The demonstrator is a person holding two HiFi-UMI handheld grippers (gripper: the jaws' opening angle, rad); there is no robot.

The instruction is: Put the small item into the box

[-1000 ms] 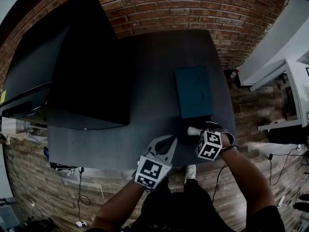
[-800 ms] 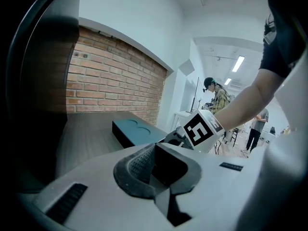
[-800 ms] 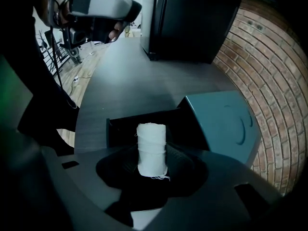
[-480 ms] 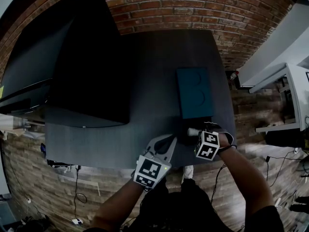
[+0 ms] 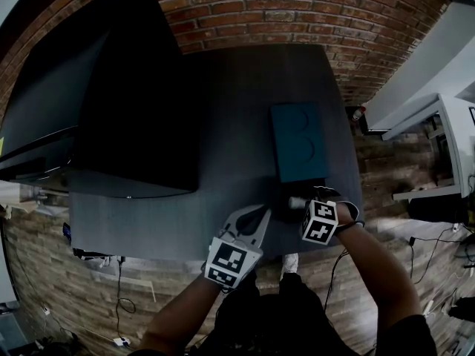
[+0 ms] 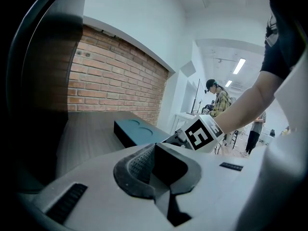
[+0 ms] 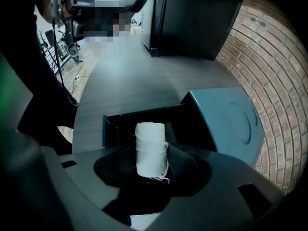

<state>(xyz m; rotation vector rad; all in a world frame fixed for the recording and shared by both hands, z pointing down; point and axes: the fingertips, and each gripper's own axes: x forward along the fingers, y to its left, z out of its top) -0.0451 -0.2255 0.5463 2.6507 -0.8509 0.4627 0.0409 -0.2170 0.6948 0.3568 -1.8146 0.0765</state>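
A white spool of thread [image 7: 150, 148] stands upright between the jaws of my right gripper [image 7: 150, 166], over a black open compartment [image 7: 120, 121] at the near end of the teal box [image 7: 226, 119]. The jaws are opening and the pads look just off the spool. In the head view the right gripper [image 5: 297, 205] and the spool [image 5: 296, 202] sit at the near end of the teal box [image 5: 298, 141]. My left gripper [image 5: 260, 217] rests near the table's front edge, left of the box, its jaws together on nothing [image 6: 155, 150].
A large black case [image 5: 126, 102] covers the table's left and back. The dark table [image 5: 223, 147] ends just in front of both grippers. A brick wall [image 5: 297, 13] runs behind it. A white desk [image 5: 438, 124] stands to the right, off the table.
Both grippers stay where they were, and the spool remains at the near end of the teal box. No other movement shows.
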